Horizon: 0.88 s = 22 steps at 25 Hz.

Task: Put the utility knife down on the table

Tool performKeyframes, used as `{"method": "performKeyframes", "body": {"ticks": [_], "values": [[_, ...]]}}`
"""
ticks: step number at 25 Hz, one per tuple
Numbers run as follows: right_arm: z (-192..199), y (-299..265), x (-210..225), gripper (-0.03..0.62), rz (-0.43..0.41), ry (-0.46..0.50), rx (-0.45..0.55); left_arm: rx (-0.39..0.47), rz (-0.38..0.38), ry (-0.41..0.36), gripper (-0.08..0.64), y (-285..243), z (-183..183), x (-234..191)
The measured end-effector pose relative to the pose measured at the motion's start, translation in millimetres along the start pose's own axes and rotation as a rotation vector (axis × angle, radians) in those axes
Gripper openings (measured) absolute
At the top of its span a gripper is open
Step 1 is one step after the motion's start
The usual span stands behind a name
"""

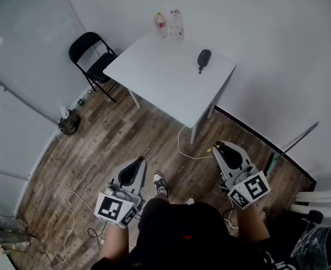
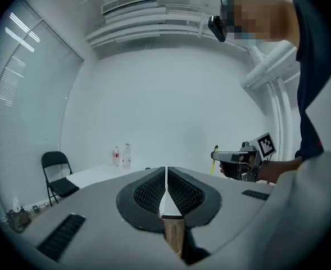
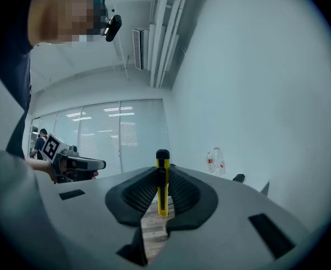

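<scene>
Pinching utility knife: right gripper; head view shows only knife tip. Left gripper pressed together, empty.

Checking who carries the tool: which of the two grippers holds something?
The right gripper: its jaws clamp a yellow utility knife, upright. The left gripper is shut on nothing.

Most of utility knife out of sight inside right tongs; dark object on table beyond identification.

Black folding chair; two bottles side by side; white cable on wood floor.
</scene>
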State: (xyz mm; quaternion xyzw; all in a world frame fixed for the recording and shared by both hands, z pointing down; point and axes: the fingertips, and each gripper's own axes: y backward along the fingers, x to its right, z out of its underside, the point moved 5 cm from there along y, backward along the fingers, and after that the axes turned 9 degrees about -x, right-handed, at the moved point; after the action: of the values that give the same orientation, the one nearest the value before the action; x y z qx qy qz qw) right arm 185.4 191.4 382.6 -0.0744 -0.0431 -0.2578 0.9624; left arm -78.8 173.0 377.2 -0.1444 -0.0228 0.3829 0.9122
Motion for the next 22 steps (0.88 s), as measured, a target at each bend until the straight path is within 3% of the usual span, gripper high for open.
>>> {"method": "performKeyframes", "body": {"ticks": [12, 22], "values": [[-23, -123, 31, 0.067, 0.071, 0.019, -0.036, 0.000, 0.037, 0.011, 0.032, -64, -19, -124], [-45, -232, 30, 0.067, 0.097, 0.043, -0.083, -0.001, 0.083, 0.035, 0.032, -98, -35, -232]]}}
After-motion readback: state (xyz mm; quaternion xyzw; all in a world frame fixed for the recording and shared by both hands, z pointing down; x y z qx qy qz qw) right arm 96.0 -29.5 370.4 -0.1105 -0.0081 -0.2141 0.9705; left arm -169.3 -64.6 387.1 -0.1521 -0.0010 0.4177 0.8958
